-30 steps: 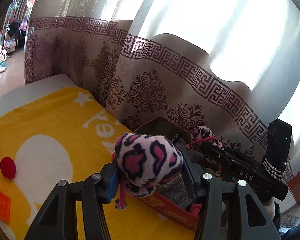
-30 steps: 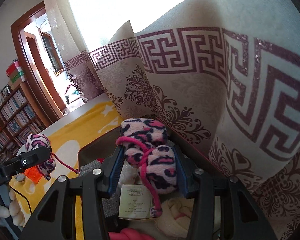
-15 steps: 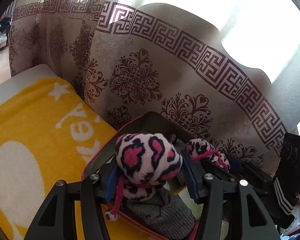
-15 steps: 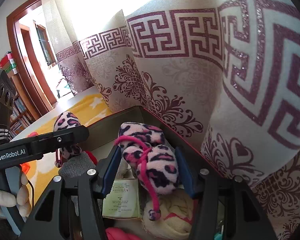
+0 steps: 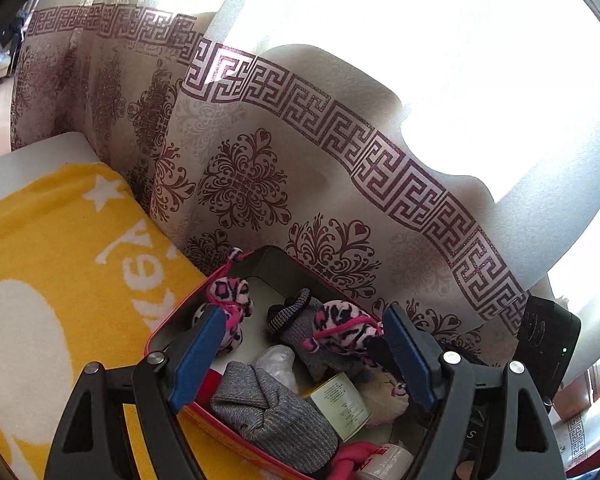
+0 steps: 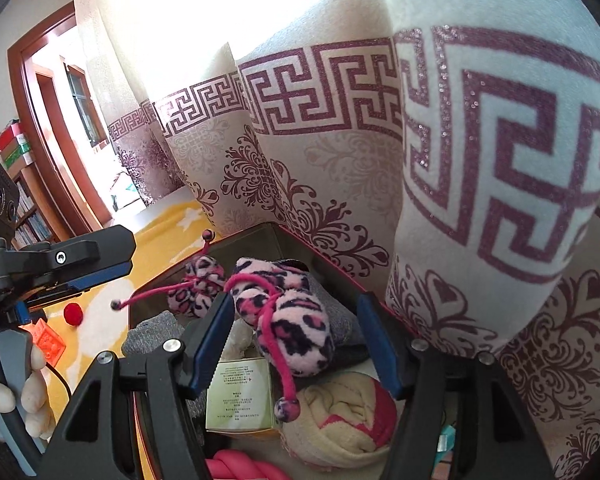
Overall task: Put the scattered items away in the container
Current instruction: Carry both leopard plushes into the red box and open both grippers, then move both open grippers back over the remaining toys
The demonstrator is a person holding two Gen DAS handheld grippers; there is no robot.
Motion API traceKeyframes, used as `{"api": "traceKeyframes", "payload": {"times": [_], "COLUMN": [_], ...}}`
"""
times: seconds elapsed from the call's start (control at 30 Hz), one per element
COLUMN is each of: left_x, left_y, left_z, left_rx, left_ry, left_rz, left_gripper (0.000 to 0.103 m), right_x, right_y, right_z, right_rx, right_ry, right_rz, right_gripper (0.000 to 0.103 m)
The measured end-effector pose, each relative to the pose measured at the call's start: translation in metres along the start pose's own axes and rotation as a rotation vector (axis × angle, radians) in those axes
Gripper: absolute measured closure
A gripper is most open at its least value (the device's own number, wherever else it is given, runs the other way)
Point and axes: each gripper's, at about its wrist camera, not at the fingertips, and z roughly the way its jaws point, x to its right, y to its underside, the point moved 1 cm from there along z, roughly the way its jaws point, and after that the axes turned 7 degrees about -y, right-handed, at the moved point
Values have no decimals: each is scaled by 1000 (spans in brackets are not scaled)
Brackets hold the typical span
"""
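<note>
We cannot read the small print on the pale green box (image 6: 240,394) at six o'clock in the right wrist view, and its lower edge is hidden behind the pink rope (image 6: 248,468), which the frame cuts off. In the left wrist view the near wall of the red container (image 5: 236,436) runs out of frame at six o'clock. The shelves (image 6: 28,216) at nine o'clock are too small for us to tell what stands there.
</note>
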Motion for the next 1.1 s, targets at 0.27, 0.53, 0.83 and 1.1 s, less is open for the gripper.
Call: {"api": "traceKeyframes", "payload": {"times": [0.27,0.53,0.83,1.1], "left_x": [-29,-78,-129,-176], "left_y": [14,36,64,74], "left_z": [-17,-59,-113,-181], "left_rx": [1,45,93,173], "left_ry": [-98,-174,-300,-367], "left_rz": [-53,-163,-239,-313], "left_gripper": [11,2,2,2], "right_x": [-12,-41,-77,-143], "right_y": [3,-3,-3,-10], "right_z": [12,17,5,3], "right_rx": [-64,-93,-54,-41], "right_ry": [-118,-280,-232,-292], "right_rz": [19,22,-26,-121], "right_gripper": [35,35,35,23]}}
